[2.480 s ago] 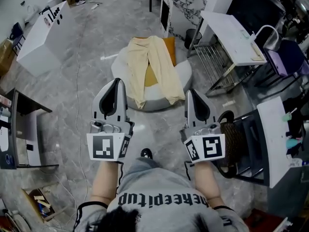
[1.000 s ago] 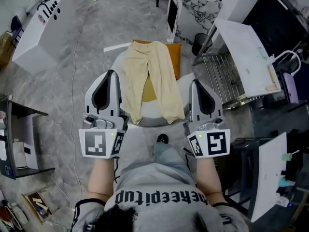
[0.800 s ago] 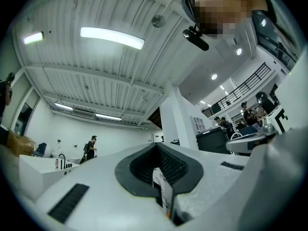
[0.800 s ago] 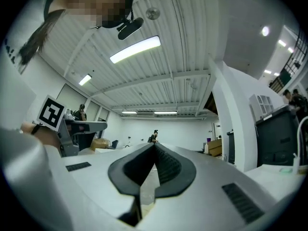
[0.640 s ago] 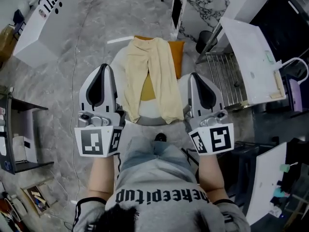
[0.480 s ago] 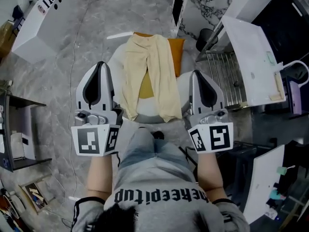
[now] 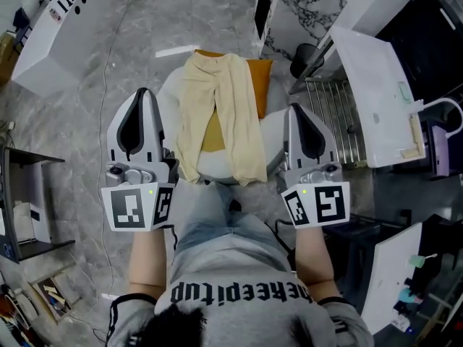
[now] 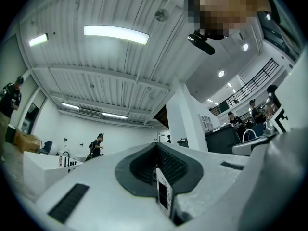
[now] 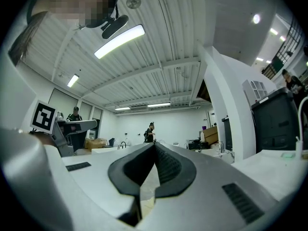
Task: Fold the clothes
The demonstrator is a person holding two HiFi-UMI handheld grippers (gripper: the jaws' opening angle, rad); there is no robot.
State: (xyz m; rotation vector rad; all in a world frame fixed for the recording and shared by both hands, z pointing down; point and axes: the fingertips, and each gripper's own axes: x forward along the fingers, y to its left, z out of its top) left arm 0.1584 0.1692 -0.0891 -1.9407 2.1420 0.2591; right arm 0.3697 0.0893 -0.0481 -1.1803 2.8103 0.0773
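Observation:
Pale yellow trousers (image 7: 224,114) lie spread on a low round white table (image 7: 273,134), legs toward me, over an orange cushion (image 7: 262,78). In the head view my left gripper (image 7: 139,96) hovers beside the table's left edge, left of the trousers. My right gripper (image 7: 299,113) hovers at the table's right edge. Neither touches the cloth. In the left gripper view the left gripper (image 8: 156,146) has its jaws together with nothing between them. In the right gripper view the right gripper (image 9: 155,146) is likewise shut and empty. Both gripper views look up at the room and ceiling and show no trousers.
A metal rack (image 7: 336,114) and a white tabletop (image 7: 369,78) stand right of the round table, a black bin (image 7: 304,56) behind it. A white counter (image 7: 51,38) is far left, a dark desk (image 7: 22,194) near left. My jeans-clad legs (image 7: 224,226) stand against the table's near edge.
I have stepped up to the round table. Both grippers moved forward, from short of it to its two sides. Their jaws stayed together.

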